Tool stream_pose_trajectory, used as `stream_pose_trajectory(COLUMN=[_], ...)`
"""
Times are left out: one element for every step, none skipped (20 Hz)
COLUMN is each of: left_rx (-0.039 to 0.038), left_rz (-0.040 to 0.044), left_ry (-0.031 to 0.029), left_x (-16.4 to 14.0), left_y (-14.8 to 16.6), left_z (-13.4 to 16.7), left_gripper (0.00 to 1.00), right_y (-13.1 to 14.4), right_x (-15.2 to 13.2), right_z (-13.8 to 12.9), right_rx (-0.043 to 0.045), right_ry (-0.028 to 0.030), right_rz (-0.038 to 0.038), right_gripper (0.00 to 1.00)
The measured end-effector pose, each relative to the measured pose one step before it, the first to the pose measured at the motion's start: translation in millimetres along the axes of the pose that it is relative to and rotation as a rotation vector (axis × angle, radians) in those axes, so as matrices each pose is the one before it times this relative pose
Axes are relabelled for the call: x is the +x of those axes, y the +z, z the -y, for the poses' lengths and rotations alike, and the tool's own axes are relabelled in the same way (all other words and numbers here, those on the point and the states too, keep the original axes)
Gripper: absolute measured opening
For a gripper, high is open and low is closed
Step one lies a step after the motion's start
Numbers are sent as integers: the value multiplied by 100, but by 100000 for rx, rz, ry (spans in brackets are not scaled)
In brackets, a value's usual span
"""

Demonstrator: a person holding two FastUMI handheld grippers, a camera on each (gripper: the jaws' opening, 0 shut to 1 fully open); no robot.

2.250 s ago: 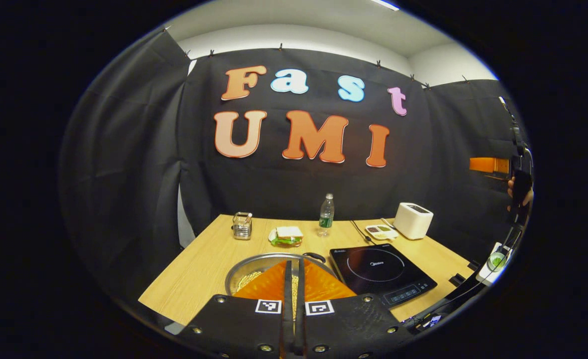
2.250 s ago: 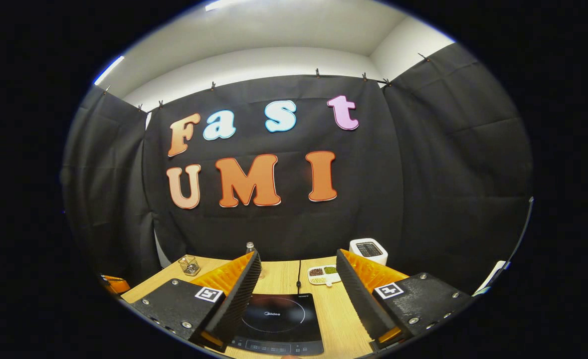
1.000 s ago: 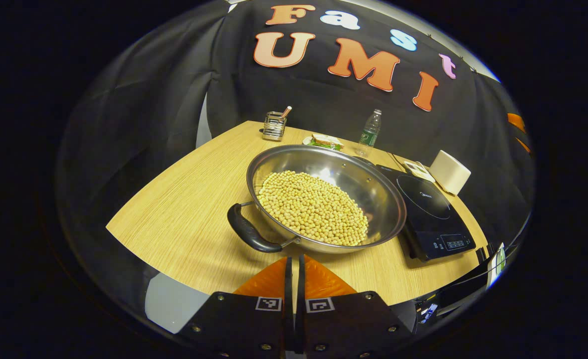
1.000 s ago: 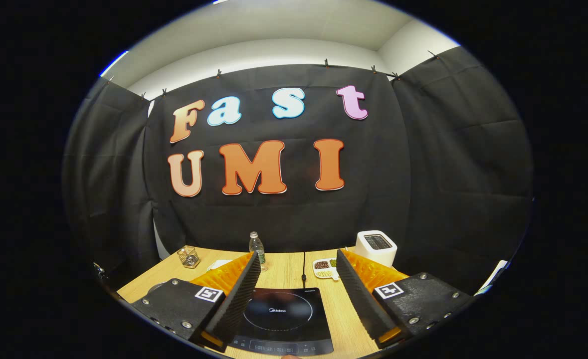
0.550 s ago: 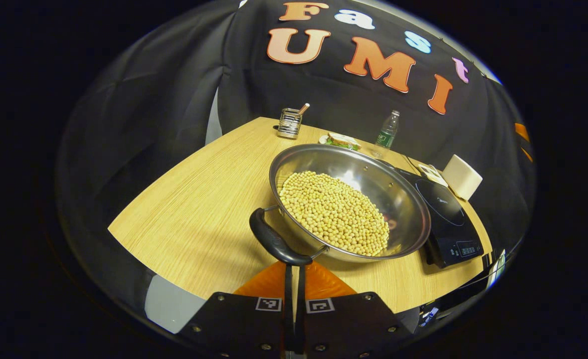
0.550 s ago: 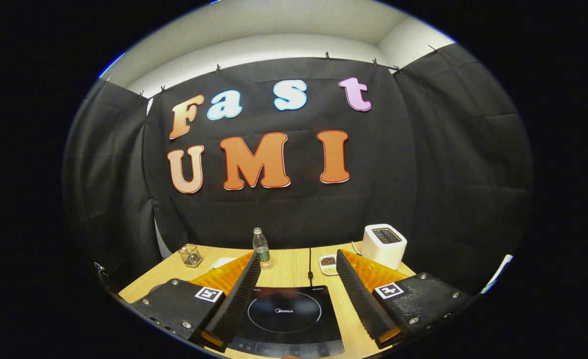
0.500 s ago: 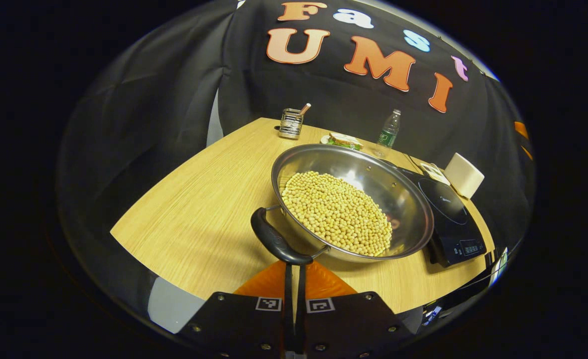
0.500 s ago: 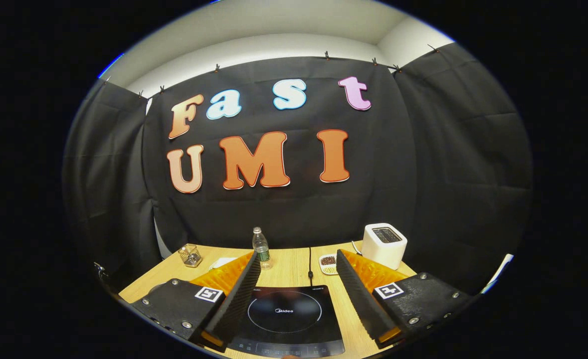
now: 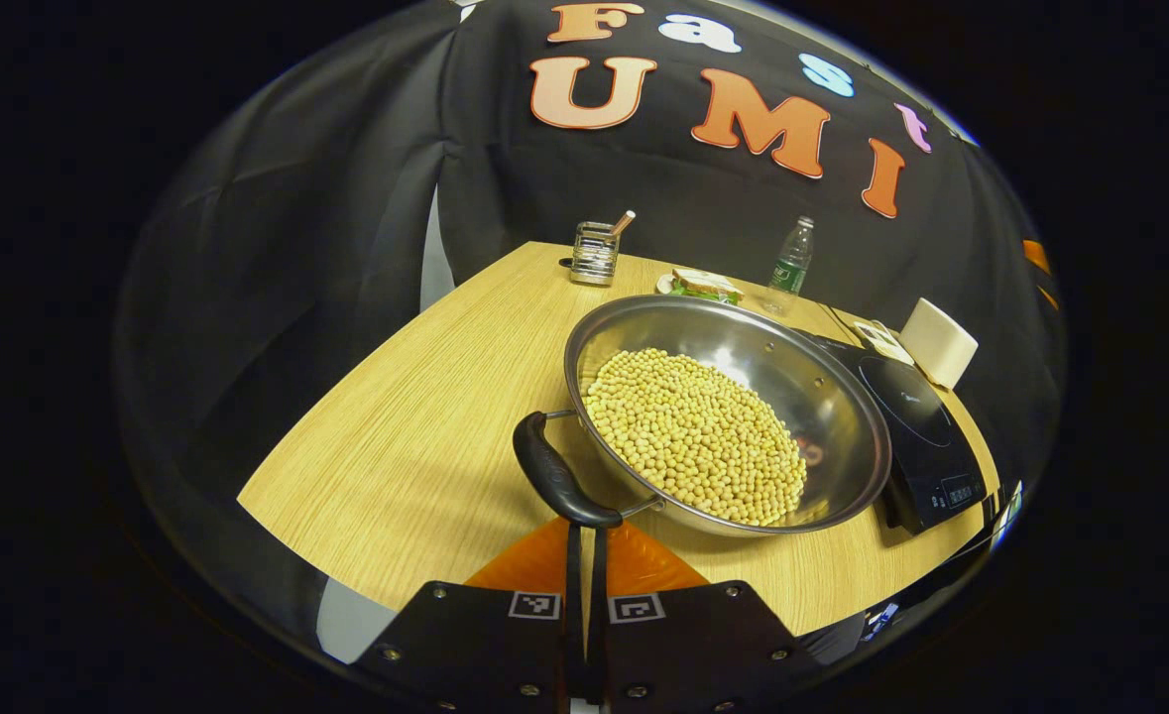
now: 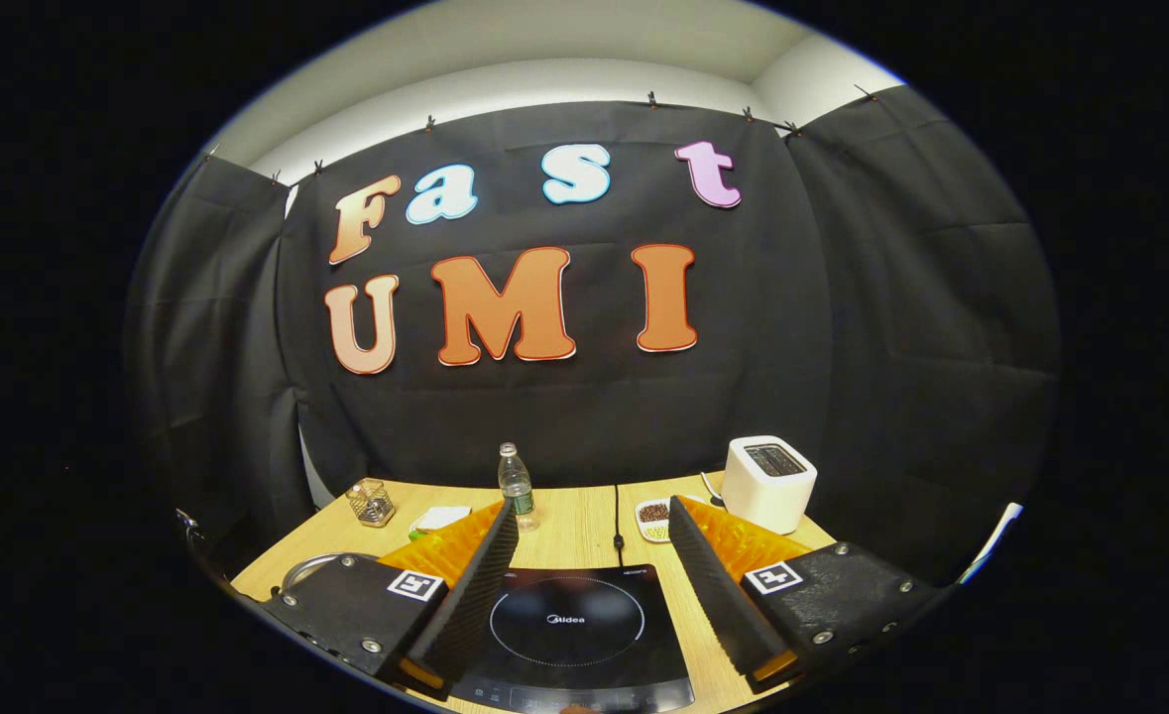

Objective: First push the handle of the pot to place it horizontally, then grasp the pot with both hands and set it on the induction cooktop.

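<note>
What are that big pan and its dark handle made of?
The pot looks like polished steel: its inner wall is mirror-bright with reflections. Its handle seems matte black plastic on thin metal rods, though rubber is possible.

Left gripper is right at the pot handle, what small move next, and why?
Probably nudge the shut left gripper sideways against the near black handle, turning the pot. The fingertips sit at the handle's end, the pot is on the table, off the cooktop.

Just ahead of the left gripper's fingers (image 9: 566,565) lies the pot's handle (image 9: 557,479), the pot (image 9: 832,407) beyond on the bench (image 9: 415,397), the induction cooktop (image 9: 926,426) right of it.
</note>
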State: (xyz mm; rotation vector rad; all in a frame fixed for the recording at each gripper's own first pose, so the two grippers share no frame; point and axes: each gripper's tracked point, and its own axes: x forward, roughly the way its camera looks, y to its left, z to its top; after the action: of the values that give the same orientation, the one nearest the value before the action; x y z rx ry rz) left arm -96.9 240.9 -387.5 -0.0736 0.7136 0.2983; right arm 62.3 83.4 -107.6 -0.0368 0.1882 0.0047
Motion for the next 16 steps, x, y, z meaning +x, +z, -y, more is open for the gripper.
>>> stream_pose_trajectory(left_rx=[-67, -178, 89, 369, 507, 360, 261, 209, 228, -52, -208, -259, -741, -774, -261, 256], left_rz=[-35, -49, 160, 122, 165, 100, -5, 28, -38, -146, -109, -94, 97, 106, 96, 66], left_ry=[215, 281, 128, 366, 366, 388, 333, 394, 463, 491, 355, 332, 570, 503, 216, 263], left_x=[67, 206, 330, 103, 334, 206, 211, 211, 310, 320, 219, 334, 297, 281, 232, 240], left_y=[73, 269, 232, 150, 189, 186, 197, 276, 166, 293, 167, 234, 255, 174, 147, 260], left_z=[-292, -260, -146, -199, -318, -264, -310, -191, -267, -244, -269, -163, -258, -162, -212, -102], left_gripper=[3, 3, 3, 2, 2, 2, 2, 2, 2, 2, 2, 2, 2, 2, 2, 2], right_y=[26, 108, 56, -77, -73, -75, -130, -119, -54, -64, 18, -12, 81, 171, 112, -2], right_x=[121, 116, 188, 54, 187, 144, 220, 169, 253, 118, 179, 149, 291, 325, 228, 177], right_z=[-9, -130, -213, -39, -125, -227, -132, -43, -89, 12, 43, 21, -67, 52, 11, 68], right_rx=[-403, -167, 8, 58, -128, -289, -368, -200, 20, 122, 47, 41, 178, 294, 224, 107], right_ry=[-178, 89, 282, 285, 265, 167, 109, 209, 251, 190, 166, 164, 84, -11, 15, -88], right_rz=[282, 269, 258, 92, -22, -76, -209, -212, -151, -119, -26, 85, 170, 240, 187, 233], right_gripper=[95, 95, 95, 95, 95, 95, 95, 95, 95, 95, 95, 95, 95, 95, 95, 95])
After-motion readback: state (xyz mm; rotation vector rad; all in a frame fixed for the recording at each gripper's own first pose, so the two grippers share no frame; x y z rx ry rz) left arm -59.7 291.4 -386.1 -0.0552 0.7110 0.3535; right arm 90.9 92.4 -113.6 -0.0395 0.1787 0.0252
